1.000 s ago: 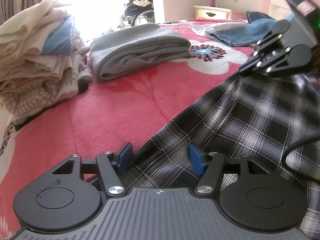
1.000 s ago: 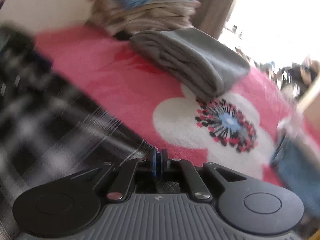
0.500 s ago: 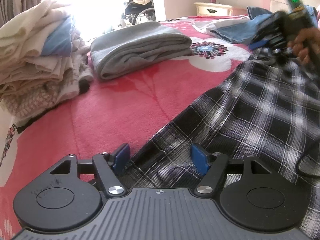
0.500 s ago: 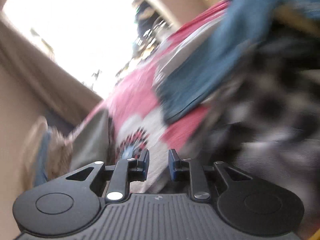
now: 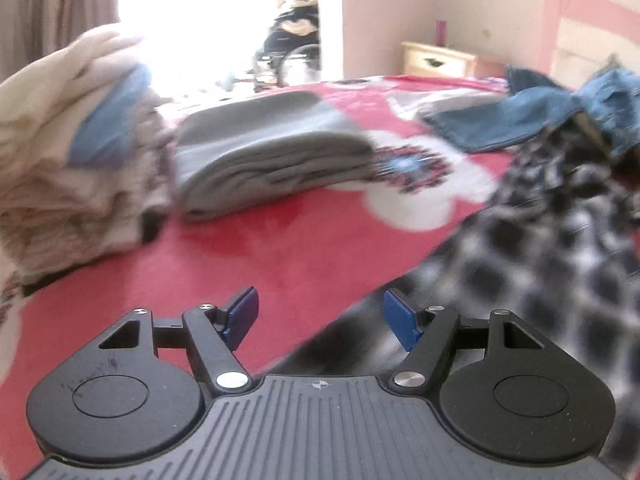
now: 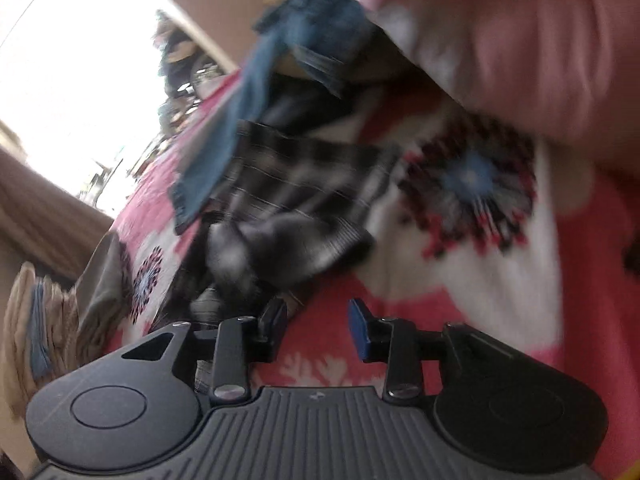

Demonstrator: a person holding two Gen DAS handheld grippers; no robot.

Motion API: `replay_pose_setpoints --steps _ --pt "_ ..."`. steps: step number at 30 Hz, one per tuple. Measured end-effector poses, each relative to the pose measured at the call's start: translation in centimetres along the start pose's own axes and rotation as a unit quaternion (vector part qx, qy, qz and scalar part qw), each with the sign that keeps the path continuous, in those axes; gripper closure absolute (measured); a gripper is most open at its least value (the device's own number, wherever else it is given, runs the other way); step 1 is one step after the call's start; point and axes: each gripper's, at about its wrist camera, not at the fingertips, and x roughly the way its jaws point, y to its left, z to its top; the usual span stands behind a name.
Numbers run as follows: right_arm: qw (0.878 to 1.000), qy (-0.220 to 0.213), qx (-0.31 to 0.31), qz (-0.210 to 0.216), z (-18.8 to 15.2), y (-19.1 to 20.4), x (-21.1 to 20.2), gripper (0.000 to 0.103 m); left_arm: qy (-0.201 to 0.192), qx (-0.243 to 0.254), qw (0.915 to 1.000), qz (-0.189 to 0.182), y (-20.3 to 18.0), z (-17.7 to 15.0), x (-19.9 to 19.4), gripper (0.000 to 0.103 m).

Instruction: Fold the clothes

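Left wrist view: the plaid shirt [image 5: 560,248], black-and-white check and blurred, lies on the red bed cover [image 5: 224,280], running from under the right fingertip up to the right. The left gripper [image 5: 320,318] has its fingers wide apart, gripping nothing. Ahead lie a folded grey garment [image 5: 272,160] and a stack of folded clothes [image 5: 68,148].

Right wrist view: the right gripper [image 6: 318,326] is opening, only bed cover between its fingers; the shirt's bunched end [image 6: 280,216] sits just past the left fingertip, its outline smeared.
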Motion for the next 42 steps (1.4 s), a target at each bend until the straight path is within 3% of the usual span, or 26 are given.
replay_pose_setpoints --steps 5,7,10,13,17,22,27,28,29,36,42 --pt "0.998 -0.008 0.054 -0.011 0.5 -1.6 2.3 0.064 0.014 0.015 0.9951 -0.096 -5.0 -0.9 -1.2 0.033" --pt "0.997 -0.039 0.058 -0.032 0.9 -1.5 2.2 0.064 0.022 0.022 0.9908 -0.131 -6.7 -1.8 -1.7 0.033" --pt "0.997 -0.072 0.000 -0.030 1.3 0.5 1.8 0.064 0.025 0.055 0.9868 -0.150 -8.9 -3.4 -2.0 0.033" --pt "0.991 -0.066 -0.115 -0.009 1.4 4.3 2.4 0.064 0.022 0.095 0.9847 -0.144 -10.4 -4.5 -1.8 0.033" --pt "0.957 -0.067 -0.283 -0.008 0.5 10.1 4.9 0.064 0.016 0.097 0.9876 -0.122 -10.3 -4.4 -0.7 0.033" --pt "0.914 -0.043 -0.398 -0.060 -0.1 14.5 9.2 0.064 0.016 0.067 0.9942 -0.082 -8.9 -3.7 0.9 0.033" --pt "0.891 -0.018 -0.440 -0.107 0.8 15.0 11.4 0.066 0.013 0.043 0.9977 -0.051 -7.4 -3.6 1.8 0.033" --pt "0.886 -0.009 -0.449 -0.112 1.1 15.0 11.9 0.088 0.010 0.040 0.9980 -0.047 -7.2 -3.7 1.9 0.033" --pt "0.880 -0.008 -0.460 -0.117 1.4 15.0 12.1 0.098 0.008 0.039 0.9983 -0.043 -7.1 -3.7 1.9 0.033" --pt "0.825 -0.071 -0.538 -0.159 3.7 17.2 12.2 0.100 -0.005 0.041 0.9985 -0.035 -6.6 -3.8 2.3 0.033" --pt "0.775 -0.081 -0.595 -0.199 5.8 18.2 15.7 0.100 -0.008 0.036 0.9989 -0.029 -6.4 -3.7 2.8 0.033"
